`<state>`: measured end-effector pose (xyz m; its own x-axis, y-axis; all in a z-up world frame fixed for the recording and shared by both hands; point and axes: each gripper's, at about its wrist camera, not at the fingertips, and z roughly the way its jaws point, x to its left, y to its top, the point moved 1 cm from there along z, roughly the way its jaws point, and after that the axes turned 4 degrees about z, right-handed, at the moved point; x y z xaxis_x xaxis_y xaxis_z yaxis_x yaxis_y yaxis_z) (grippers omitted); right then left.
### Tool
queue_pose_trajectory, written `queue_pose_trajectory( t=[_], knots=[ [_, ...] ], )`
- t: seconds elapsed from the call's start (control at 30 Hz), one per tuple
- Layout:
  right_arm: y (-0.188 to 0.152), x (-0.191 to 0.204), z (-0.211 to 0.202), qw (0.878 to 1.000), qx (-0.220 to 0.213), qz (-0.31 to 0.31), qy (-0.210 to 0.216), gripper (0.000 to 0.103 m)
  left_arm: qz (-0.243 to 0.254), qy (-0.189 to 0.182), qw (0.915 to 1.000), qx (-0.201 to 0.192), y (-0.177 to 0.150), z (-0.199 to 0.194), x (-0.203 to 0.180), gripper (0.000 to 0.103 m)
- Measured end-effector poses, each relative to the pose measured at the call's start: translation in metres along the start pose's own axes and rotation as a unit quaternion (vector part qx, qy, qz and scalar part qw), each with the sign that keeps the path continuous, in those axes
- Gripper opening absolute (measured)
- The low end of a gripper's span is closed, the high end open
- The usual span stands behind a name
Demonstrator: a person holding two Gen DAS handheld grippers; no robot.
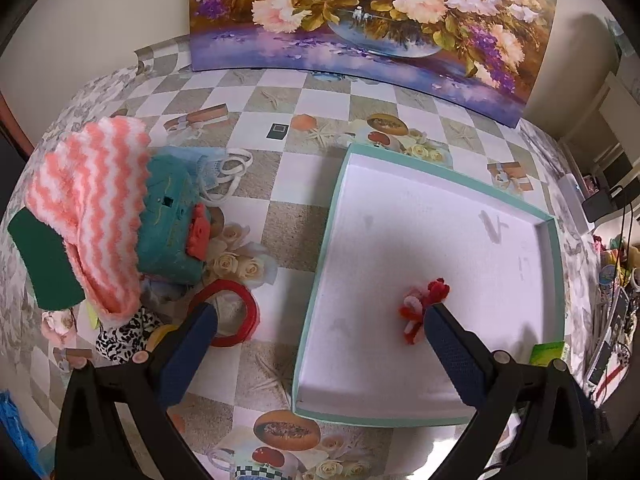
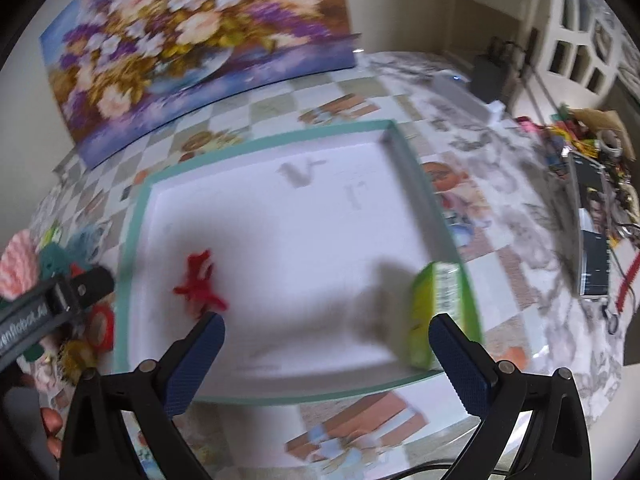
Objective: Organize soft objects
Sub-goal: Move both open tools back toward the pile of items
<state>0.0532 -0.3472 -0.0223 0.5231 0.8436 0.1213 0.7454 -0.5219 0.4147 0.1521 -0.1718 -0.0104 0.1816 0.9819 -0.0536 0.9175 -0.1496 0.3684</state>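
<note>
Most soft objects (image 1: 104,216) lie far-left of the left gripper (image 1: 316,320), nearer it than the right gripper (image 2: 326,326); both fingers spread, empty.

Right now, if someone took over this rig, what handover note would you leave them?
Left gripper and right gripper: both open, holding nothing.
In the tray: red-and-white pipe-cleaner toy and green box at its right wall.
Left of the tray, a pile not yet sorted: pink striped cloth, teal plush, leopard-print fabric, red tape ring.
Left: move the soft pile items into the tray.
</note>
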Motion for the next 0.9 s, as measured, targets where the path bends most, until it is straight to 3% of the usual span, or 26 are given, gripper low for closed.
queue_pose_trajectory(
  t=[0.17,0.4,0.67,0.9],
  knots=[
    [-0.003,0.015,-0.004,1.000,-0.009,-0.019,0.000,0.103,0.000,0.010,1.0000,-0.001,-0.001,-0.009,0.010,0.103],
    [-0.011,0.049,-0.019,0.997,-0.021,-0.038,0.058,0.103,-0.003,0.023,0.9992,-0.033,0.001,-0.038,0.038,0.103],
    [-0.030,0.105,-0.026,0.991,-0.028,-0.096,0.092,0.103,-0.048,0.031,0.9961,-0.067,0.005,-0.068,0.097,0.103],
    [-0.048,0.148,-0.026,0.978,-0.018,-0.140,0.154,0.102,-0.093,0.059,0.9922,-0.058,-0.010,-0.067,0.164,0.103]
  ],
)
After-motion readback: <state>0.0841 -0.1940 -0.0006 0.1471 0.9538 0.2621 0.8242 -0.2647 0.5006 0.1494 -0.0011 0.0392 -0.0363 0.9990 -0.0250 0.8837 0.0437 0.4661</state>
